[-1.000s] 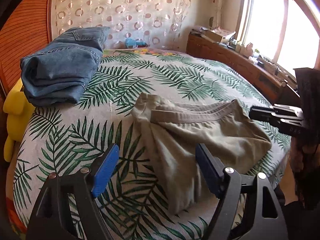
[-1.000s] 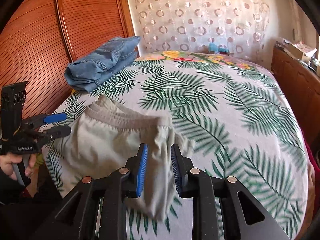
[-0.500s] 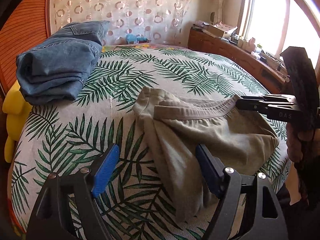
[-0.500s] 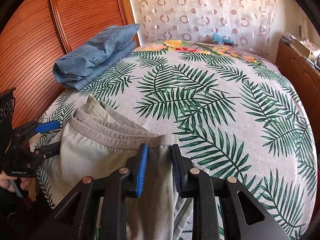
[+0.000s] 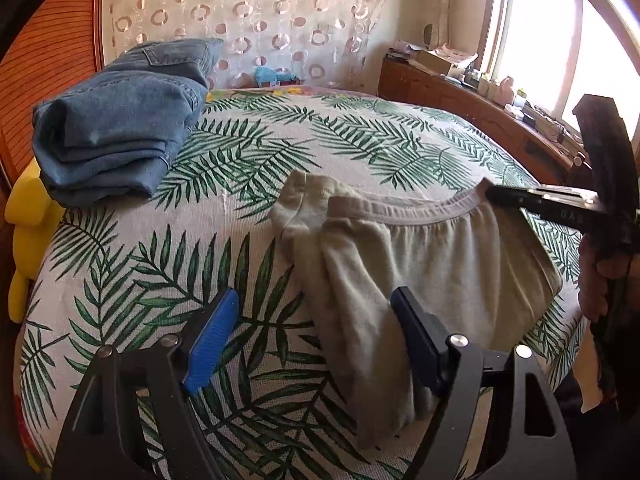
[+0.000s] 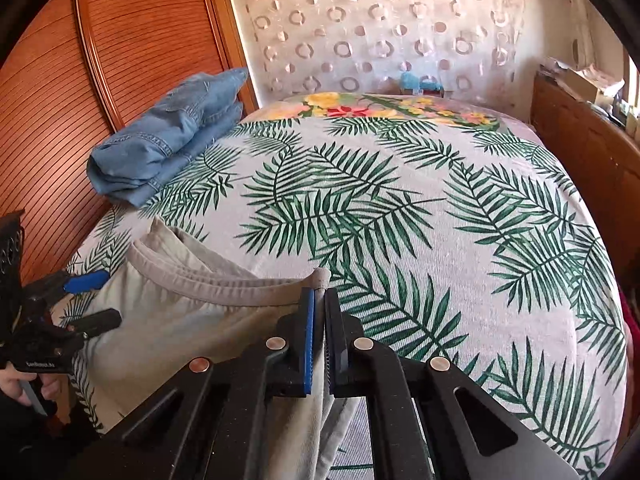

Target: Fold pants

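Note:
Beige pants (image 5: 432, 256) lie crumpled on the palm-leaf bedspread (image 5: 160, 260), waistband toward the far side and a leg trailing to the near edge. My left gripper (image 5: 314, 300) hovers open over that leg, its pads clear of the cloth. In the right wrist view it stands at the pants' left edge (image 6: 106, 298). My right gripper (image 6: 320, 294) is shut on the right corner of the waistband, where the pants (image 6: 180, 320) bunch up between the blue pads. From the left wrist view the right gripper (image 5: 492, 194) bites the waistband end.
Folded blue jeans (image 5: 116, 128) sit at the far left of the bed, also seen as jeans (image 6: 168, 140). A yellow plush toy (image 5: 28, 232) hangs off the left edge. A slatted wooden panel (image 6: 80, 80) stands left, a cluttered wooden sideboard (image 5: 460, 100) right.
My right gripper moved forward onto the waistband corner and closed on it, its jaws going from partly apart to shut. The left gripper stayed open in place.

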Tool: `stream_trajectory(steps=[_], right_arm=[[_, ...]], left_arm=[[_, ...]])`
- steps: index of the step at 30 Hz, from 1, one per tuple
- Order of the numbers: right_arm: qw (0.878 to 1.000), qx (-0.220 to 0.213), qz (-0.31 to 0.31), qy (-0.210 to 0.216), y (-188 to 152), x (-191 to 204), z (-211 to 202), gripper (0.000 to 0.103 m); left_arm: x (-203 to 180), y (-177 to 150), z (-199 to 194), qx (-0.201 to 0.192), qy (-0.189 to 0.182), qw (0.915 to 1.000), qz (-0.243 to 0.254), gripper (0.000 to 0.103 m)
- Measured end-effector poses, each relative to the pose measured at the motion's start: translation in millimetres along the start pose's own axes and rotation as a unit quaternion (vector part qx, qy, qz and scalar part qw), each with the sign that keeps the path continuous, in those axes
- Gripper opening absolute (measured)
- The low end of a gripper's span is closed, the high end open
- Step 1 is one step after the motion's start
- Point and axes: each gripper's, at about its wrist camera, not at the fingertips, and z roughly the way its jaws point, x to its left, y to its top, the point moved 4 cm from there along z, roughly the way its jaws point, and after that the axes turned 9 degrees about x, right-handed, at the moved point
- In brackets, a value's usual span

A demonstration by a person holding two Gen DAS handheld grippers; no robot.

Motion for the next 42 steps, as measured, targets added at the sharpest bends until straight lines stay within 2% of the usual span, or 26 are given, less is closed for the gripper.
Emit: stream_trajectory(steps=[5, 8, 11, 14, 16, 24, 30, 34, 42], right_arm=[[1.0, 0.006, -0.011, -0.009, 1.2, 6.4, 2.9, 0.005], [1.0, 0.008, -0.01, -0.017, 0.8, 5.7, -0.5, 0.009], [1.0, 0.011, -0.013, -0.02, -4.7, 5.3, -5.5, 0.018], [0.999, 0.015, -0.019, -0.024, -13.4, 7.8, -10.6, 0.031], [0.999, 0.017, -0.021, -0.022, -19.8, 9.7, -14.4, 0.046], [0.999, 0.027, -0.031, -0.024, -43.4, 20.7, -21.7, 0.053], [0.999, 0.009, -0.032, -0.042, -52.8, 25.9, -20.8, 0.063], [0.998, -0.004, -0.019, -0.06, -57.4, 24.3, -18.7, 0.077], [0.998, 0.005, -0.013, -0.056, -59.3, 23.2, -22.1, 0.078]], left_arm=[[0.0, 6.2, 1.3, -0.001, 0.008, 1.0, 0.001, 0.079], [-0.1, 8.1, 1.8, -0.002, 0.01, 0.9999, 0.002, 0.079], [1.0, 8.3, 4.7, 0.001, 0.012, 0.9999, 0.002, 0.079], [2.2, 6.2, 8.6, 0.005, 0.013, 0.9999, 0.0, 0.079], [2.7, 4.8, 9.2, 0.006, 0.012, 0.9999, -0.001, 0.079], [1.8, 2.9, 9.5, -0.002, 0.014, 0.9999, 0.0, 0.079], [2.0, 1.7, 9.1, -0.008, 0.014, 0.9999, 0.002, 0.08], [2.0, 1.6, 9.2, -0.008, 0.014, 0.9999, 0.002, 0.08], [2.1, 1.6, 8.7, -0.009, 0.014, 0.9999, 0.003, 0.08]])
